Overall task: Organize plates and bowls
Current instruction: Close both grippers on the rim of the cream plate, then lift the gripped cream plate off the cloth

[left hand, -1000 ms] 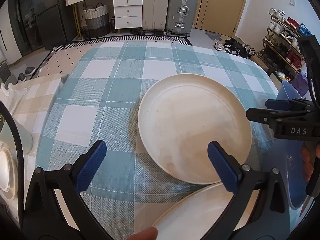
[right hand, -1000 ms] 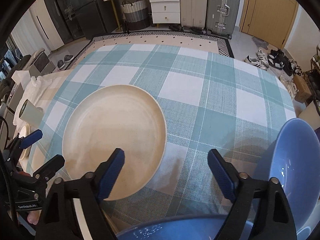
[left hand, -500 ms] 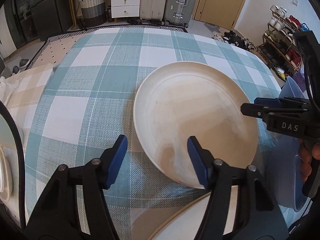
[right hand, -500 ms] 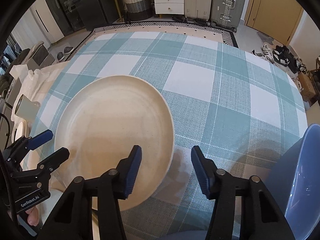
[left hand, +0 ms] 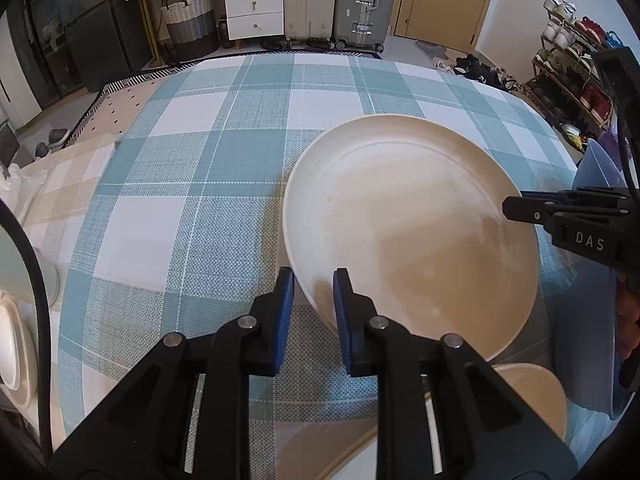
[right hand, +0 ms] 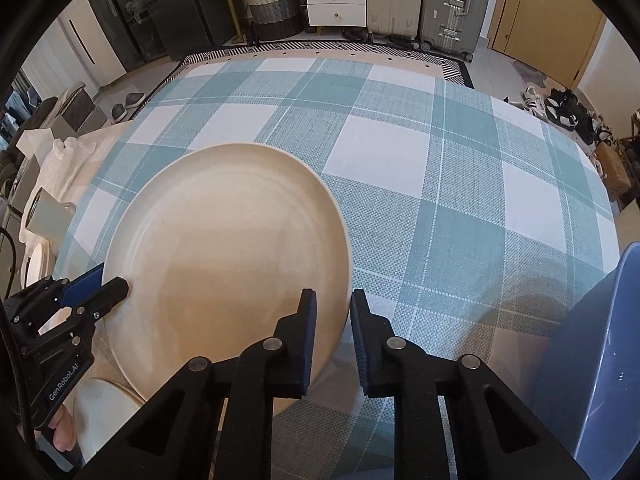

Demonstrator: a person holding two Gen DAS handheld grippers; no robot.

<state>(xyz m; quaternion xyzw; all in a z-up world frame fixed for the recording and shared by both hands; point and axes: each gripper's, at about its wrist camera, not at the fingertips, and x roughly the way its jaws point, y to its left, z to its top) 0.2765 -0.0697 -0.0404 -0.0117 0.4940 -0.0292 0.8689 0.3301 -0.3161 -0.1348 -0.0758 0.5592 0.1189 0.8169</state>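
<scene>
On the checked worktop [left hand: 192,184], left tool [left hand: 314,280] and right tool [right hand: 332,300] each pinch the cream plate's [left hand: 408,232] rim; stacking not yet begun, blue bowl [right hand: 600,360] unsorted.

Your table wears a teal-and-white checked tablecloth [left hand: 208,184]. Beyond it you can see a woven basket [left hand: 190,26] beside a white drawer unit [left hand: 254,4], two suitcases [left hand: 334,0], a wooden door [left hand: 444,0] and a shoe rack [left hand: 576,68].
</scene>
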